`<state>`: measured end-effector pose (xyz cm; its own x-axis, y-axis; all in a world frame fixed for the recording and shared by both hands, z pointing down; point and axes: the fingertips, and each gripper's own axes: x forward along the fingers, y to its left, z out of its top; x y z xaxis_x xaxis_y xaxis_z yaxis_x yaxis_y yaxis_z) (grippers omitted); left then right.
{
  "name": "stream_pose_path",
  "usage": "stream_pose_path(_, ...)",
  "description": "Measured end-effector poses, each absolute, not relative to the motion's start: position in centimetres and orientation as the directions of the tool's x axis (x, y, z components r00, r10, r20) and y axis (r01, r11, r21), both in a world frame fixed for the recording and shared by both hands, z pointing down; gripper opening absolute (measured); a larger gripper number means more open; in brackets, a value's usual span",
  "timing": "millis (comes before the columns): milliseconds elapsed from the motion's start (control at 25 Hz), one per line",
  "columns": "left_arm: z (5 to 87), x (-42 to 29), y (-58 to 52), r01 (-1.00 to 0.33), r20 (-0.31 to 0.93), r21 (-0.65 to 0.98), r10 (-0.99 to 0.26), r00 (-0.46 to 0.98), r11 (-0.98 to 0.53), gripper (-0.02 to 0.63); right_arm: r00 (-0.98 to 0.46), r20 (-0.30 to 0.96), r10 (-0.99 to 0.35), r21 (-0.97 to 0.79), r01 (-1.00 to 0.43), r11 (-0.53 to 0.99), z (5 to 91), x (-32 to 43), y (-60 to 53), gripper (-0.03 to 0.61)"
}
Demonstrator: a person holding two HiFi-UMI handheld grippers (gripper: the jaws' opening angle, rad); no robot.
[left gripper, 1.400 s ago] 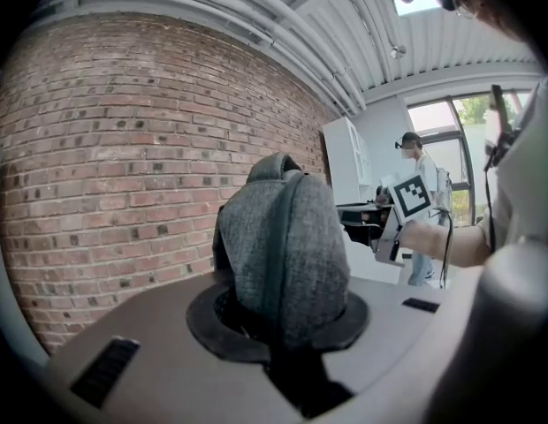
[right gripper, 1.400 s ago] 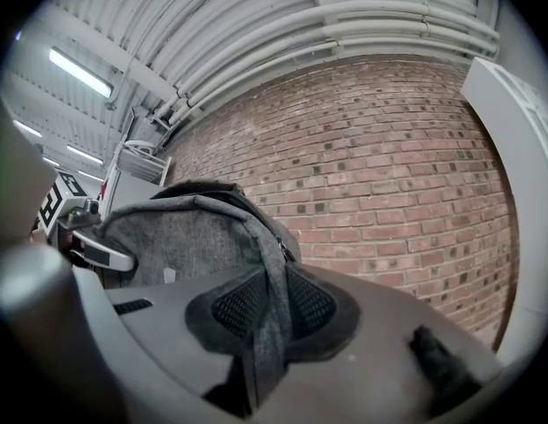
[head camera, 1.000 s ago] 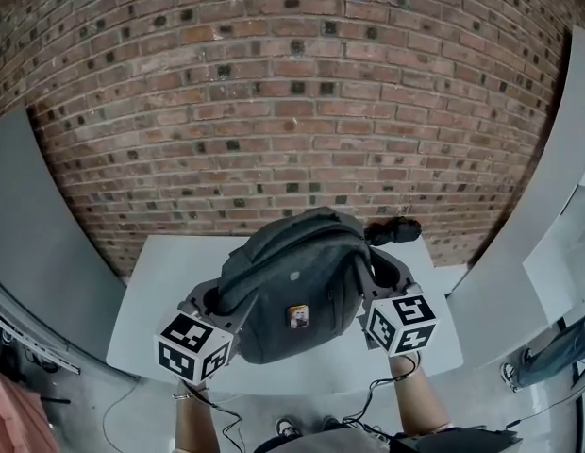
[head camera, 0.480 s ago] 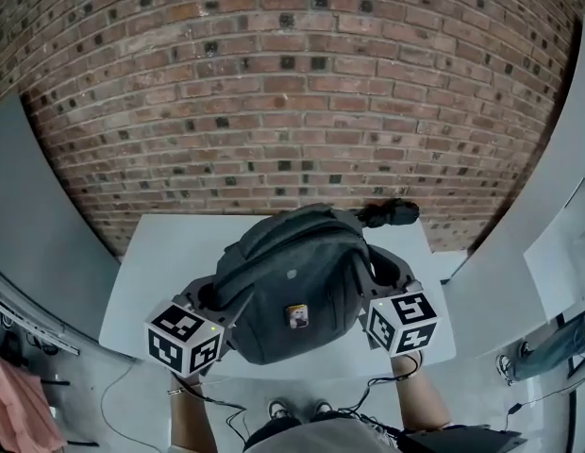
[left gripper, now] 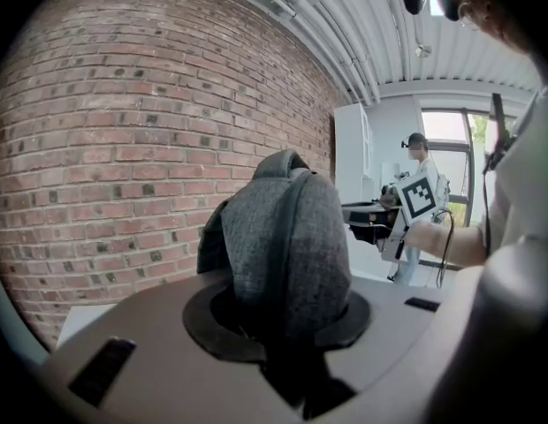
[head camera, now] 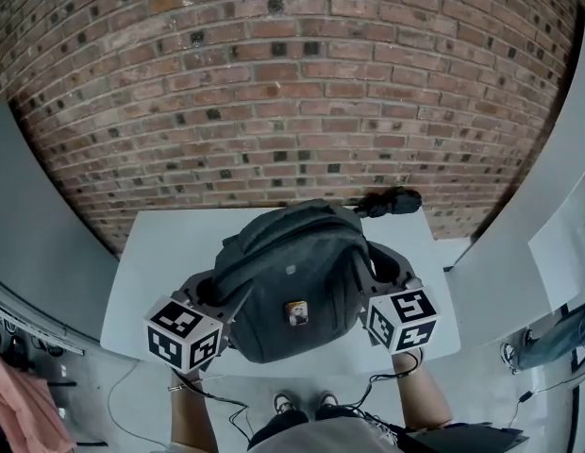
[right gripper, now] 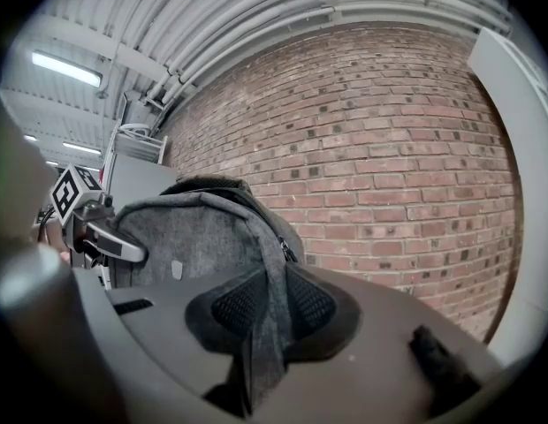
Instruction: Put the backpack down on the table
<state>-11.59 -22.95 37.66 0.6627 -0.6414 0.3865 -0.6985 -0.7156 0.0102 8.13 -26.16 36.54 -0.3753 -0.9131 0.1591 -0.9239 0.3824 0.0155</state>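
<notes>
at tbl ctr: backpack, upright

Brick wall behind; small black object near it; grey panels at both sides
</notes>
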Motion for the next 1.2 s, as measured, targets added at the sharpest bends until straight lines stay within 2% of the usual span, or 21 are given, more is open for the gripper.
stream_pose_path(1200, 40.3, -12.1, -32.3, -0.636, 0.293, 0.114, -0.585, 0.756, -0.764, 0.164, -0.224, 0.226, -0.948, 0.048, -0.97, 0.24, 39.3, 8.4, -32.1, 0.066)
